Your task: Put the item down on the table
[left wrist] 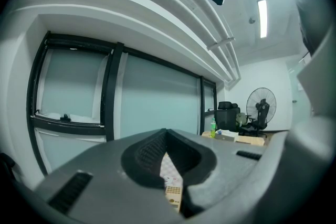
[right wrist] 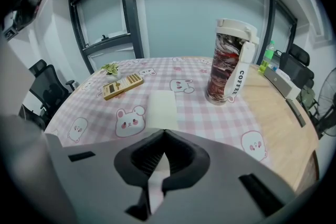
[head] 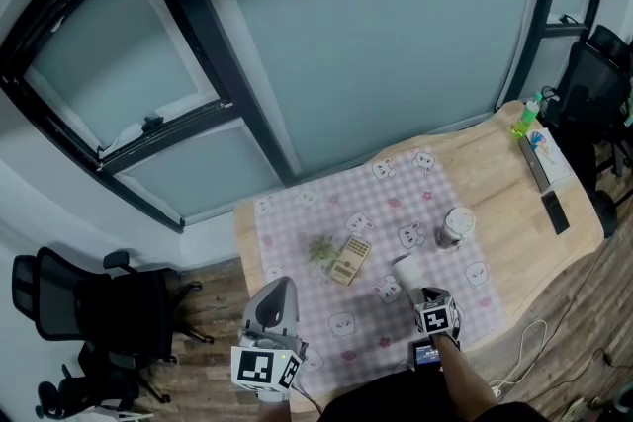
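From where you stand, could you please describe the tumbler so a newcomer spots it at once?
Find the table and its pink checked cloth. Near the cloth's right edge stands the tumbler: the only tall thing, white-lidded, marbled red-brown, marked COFFEE.

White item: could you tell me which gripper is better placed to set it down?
Right: the right gripper is shut on the white item over the table; the left gripper holds nothing.

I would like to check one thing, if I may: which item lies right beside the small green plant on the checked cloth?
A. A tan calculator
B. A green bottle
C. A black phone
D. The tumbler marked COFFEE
A: in the right gripper view the tan calculator lies flat on the checked cloth, right next to the small green plant, while the tumbler stands well apart.
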